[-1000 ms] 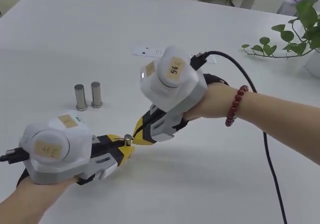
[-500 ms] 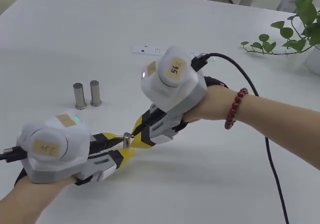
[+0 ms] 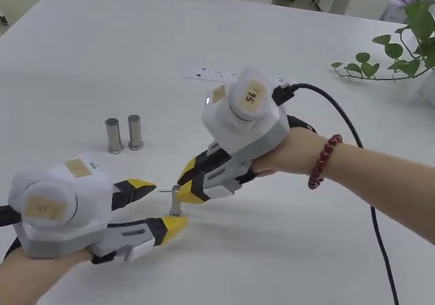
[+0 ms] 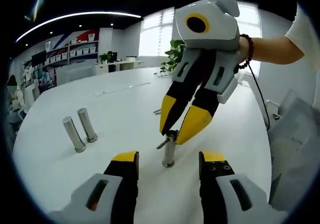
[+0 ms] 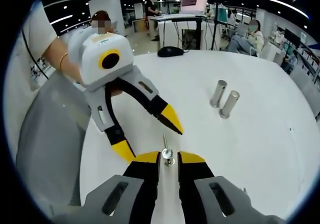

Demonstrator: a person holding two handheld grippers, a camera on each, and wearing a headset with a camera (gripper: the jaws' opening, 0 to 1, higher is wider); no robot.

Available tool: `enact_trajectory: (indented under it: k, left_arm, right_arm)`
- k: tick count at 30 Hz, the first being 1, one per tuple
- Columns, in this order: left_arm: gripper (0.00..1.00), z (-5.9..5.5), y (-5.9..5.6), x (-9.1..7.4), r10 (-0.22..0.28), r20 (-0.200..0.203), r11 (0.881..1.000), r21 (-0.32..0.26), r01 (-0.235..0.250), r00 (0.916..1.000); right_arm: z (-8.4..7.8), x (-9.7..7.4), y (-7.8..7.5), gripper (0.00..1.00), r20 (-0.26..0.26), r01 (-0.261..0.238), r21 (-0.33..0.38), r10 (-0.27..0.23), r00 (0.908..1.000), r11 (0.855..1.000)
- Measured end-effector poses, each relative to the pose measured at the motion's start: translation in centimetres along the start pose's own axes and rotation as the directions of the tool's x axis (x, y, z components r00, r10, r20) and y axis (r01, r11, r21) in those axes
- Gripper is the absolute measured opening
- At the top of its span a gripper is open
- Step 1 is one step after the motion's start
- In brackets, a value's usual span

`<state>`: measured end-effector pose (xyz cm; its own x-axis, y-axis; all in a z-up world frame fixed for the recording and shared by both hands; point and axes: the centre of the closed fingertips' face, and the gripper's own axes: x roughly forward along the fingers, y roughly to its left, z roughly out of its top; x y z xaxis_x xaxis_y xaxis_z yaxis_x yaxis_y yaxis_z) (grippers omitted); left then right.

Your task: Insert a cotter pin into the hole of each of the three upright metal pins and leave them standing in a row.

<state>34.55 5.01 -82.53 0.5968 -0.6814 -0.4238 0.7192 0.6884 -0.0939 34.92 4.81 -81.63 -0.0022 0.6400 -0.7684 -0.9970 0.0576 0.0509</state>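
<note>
- Nearest: the white and grey left gripper (image 3: 158, 204) (image 4: 169, 156) with black jaws and yellow tips. Jaws spread wide, nothing held.
- Just ahead of the left gripper, in the gap between its two tips: a short shiny silver metal pin (image 3: 176, 204) (image 4: 169, 149). Standing upright on the big white table (image 3: 272, 264), apart from both tips.
- Poking out sideways near the top of the metal pin: a thin silver wire cotter pin (image 3: 165, 191) (image 4: 162, 144).
- Right across from the left gripper, tips pointing back at it: the white, black and yellow right gripper (image 3: 182, 183) (image 5: 169, 159). Jaws narrow, with the top of the metal pin between the tips. Cannot tell if squeezing it or just beside it.
- Behind the right gripper: a hand wrapped around it, with a dark red bead bracelet (image 3: 322, 161) on the wrist.
- Trailing away from the back of the right gripper: a thick black cable (image 3: 372, 217).
- Past the left gripper's tips and off to its left: two more silver pins (image 3: 113, 135) (image 4: 73, 133), upright, side by side, close together. Too small to tell about holes or wires.
- Beyond the right gripper: a flat white power strip (image 3: 204, 73) lying on the table.
- Farthest, off to the right gripper's right: a green leafy plant (image 3: 397, 47).
</note>
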Motion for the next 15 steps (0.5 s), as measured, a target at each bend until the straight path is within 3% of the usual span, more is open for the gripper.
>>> enact_trajectory:
  k: [15]
  left_arm:
    - [0.69,1.9,-0.8,-1.7,-0.012,0.088,0.999,-0.046,0.016,0.9961]
  right_arm:
    - [-0.1,0.7,0.0,0.14,0.031,0.011,0.005,-0.012,0.9995,1.0]
